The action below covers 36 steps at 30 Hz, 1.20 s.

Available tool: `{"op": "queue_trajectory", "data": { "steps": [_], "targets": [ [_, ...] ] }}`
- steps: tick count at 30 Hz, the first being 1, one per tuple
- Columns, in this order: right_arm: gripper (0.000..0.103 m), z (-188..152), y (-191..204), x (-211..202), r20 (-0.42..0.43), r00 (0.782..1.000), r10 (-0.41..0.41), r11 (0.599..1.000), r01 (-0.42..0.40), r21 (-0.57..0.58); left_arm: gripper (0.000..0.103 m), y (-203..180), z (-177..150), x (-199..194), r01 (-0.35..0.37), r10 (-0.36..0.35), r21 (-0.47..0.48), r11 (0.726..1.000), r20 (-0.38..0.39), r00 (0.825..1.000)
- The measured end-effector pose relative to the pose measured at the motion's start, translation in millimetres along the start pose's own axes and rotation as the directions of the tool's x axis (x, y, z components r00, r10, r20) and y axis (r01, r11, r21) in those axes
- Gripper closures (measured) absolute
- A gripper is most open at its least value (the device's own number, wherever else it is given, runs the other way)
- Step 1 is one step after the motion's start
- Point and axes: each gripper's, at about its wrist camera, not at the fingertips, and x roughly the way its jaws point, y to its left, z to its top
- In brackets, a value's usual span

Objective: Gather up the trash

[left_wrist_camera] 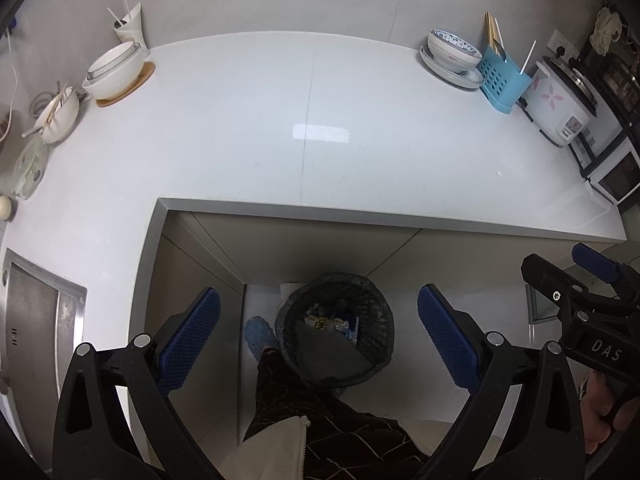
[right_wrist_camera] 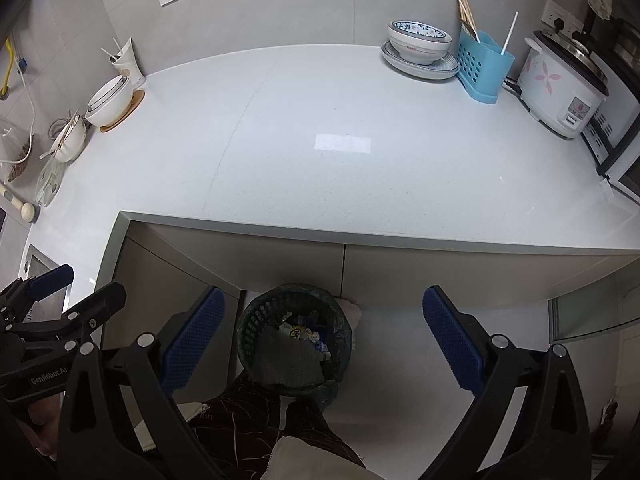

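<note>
Both held above the trash bin on the floor, just in front of the table edge and beside a slippered foot. Left gripper spread wide, nothing between the blue pads; right gripper likewise spread and empty. Inside the bin, over a dark liner: crumpled wrappers and small packets, so collected trash sits there now. Middle of the table bare, with no loose litter visible on it; only kitchenware at the edges: stacked white bowls on a wooden coaster far left, a patterned bowl on a plate far right, a blue utensil holder just beside it, and a rice cooker at the far right. Judged as the drop-off step, at or near the end of the task. Next move, if any scrap remains out of view: lift clear of the bin, scan the left edge of the table near the sink, close on the piece lightly, carry back over the rim. Otherwise, nothing left but to pull both away.
</note>
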Motion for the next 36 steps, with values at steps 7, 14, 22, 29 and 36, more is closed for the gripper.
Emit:
{"op": "queue_trajectory", "data": {
  "steps": [7, 14, 22, 29, 36],
  "targets": [
    [0.008, 0.0, 0.5, 0.9, 0.001, 1.0, 0.001, 1.0, -0.001, 0.0, 0.006, 1.4, 0.3, -0.7, -0.003, 0.003, -0.014, 1.0, 0.001, 1.0],
    [0.008, 1.2, 1.4, 4.3, -0.004, 1.0, 0.005, 1.0, -0.005, -0.005, 0.006, -1.2, 1.0, -0.9, -0.018, 0.018, -0.015, 1.0, 0.001, 1.0],
    [0.008, 1.3, 1.3, 6.6, -0.008, 1.0, 0.007, 1.0, -0.007, -0.005, 0.006, -0.4, 0.6, -1.5, -0.038, 0.038, -0.025, 0.999, -0.001, 0.999],
    [0.008, 1.1, 1.5, 7.0, -0.007, 1.0, 0.007, 1.0, -0.007, -0.006, 0.006, 0.0, 0.4, -3.5, -0.057, 0.057, -0.025, 0.998, 0.006, 0.998],
    [0.008, -0.4, 1.0, 8.1, -0.007, 1.0, 0.01, 1.0, -0.011, -0.008, 0.006, 1.5, 0.9, -4.7, -0.065, 0.066, -0.027, 0.998, 0.003, 0.998]
  ]
}}
